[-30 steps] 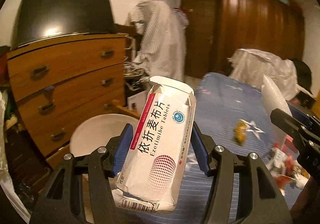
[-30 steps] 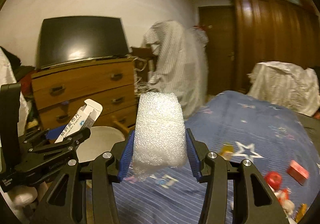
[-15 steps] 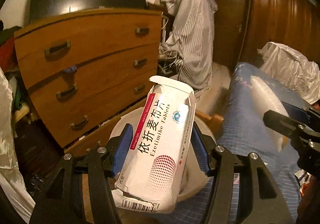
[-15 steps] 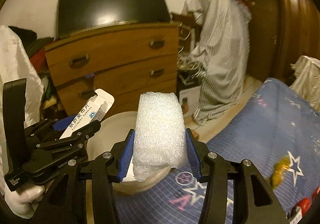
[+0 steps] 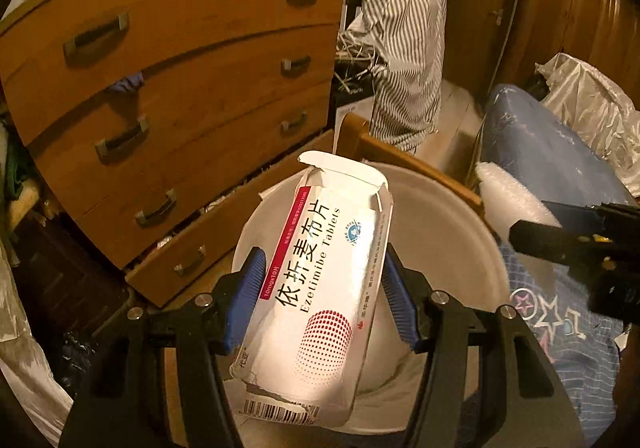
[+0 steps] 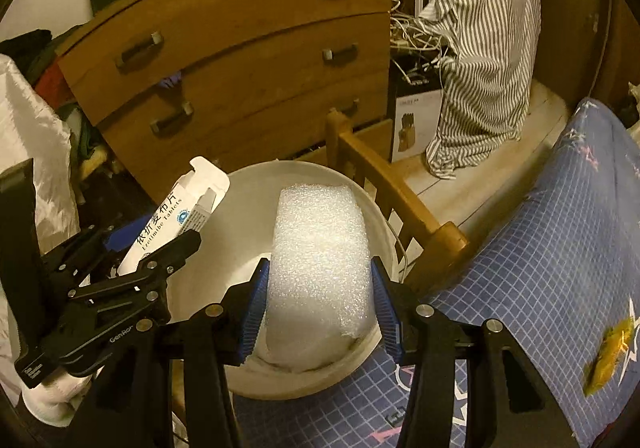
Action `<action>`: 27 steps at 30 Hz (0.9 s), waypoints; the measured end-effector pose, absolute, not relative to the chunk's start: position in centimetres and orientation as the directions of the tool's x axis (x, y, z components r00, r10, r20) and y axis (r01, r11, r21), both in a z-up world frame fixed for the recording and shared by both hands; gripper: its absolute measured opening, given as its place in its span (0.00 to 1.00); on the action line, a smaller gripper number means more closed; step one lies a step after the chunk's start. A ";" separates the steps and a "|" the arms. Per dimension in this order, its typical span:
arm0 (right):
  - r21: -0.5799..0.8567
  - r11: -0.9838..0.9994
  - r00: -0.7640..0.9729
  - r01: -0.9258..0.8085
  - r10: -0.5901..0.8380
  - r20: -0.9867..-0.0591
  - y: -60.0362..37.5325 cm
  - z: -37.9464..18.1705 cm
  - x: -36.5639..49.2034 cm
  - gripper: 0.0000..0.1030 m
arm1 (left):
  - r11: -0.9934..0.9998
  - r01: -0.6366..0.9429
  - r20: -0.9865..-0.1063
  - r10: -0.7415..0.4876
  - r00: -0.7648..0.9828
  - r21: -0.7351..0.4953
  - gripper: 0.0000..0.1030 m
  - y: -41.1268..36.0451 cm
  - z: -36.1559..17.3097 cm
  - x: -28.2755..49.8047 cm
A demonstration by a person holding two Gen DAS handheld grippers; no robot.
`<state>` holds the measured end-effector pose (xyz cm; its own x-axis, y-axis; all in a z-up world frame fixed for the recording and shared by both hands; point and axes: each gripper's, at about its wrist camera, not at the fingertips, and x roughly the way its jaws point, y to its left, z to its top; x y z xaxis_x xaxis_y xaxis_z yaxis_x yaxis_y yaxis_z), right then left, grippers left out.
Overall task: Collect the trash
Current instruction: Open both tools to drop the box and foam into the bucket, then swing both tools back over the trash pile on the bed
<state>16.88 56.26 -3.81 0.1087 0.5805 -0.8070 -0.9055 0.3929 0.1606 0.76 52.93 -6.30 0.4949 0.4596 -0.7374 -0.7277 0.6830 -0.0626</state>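
My left gripper (image 5: 322, 302) is shut on a white tablet box (image 5: 320, 288) with red print, held over the white round bin (image 5: 452, 232). The right gripper (image 6: 320, 304) is shut on a white foam wrap piece (image 6: 316, 256), also held above the bin (image 6: 240, 232). In the right wrist view the left gripper (image 6: 160, 248) with the tablet box (image 6: 176, 215) shows at the left over the bin's rim. In the left wrist view the foam wrap (image 5: 508, 199) and the right gripper's black arm appear at the right edge.
A wooden chest of drawers (image 5: 180, 87) stands behind the bin. A wooden rail (image 6: 392, 199) runs between the bin and the blue star-patterned bed cover (image 6: 540, 268), where a yellow wrapper (image 6: 608, 356) lies. A striped shirt (image 6: 480, 47) hangs at the back. White bags lie at the left.
Both grippers have swung left and tilted down, from above the blue bed cover to over the white bin. Each still holds its item the same way.
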 end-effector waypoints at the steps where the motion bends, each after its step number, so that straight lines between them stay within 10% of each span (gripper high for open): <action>1: 0.163 0.393 0.106 -0.905 0.580 -0.808 56.4 -4.0 17.0 0.49 | 0.683 -0.727 -0.741 0.454 0.494 -0.066 0.54 53.2 -6.6 0.8; 27: 0.226 0.410 0.125 -0.884 0.672 -0.730 49.9 -2.0 18.0 0.60 | 0.692 -0.719 -0.734 0.459 0.500 -0.057 0.67 52.3 -6.4 0.8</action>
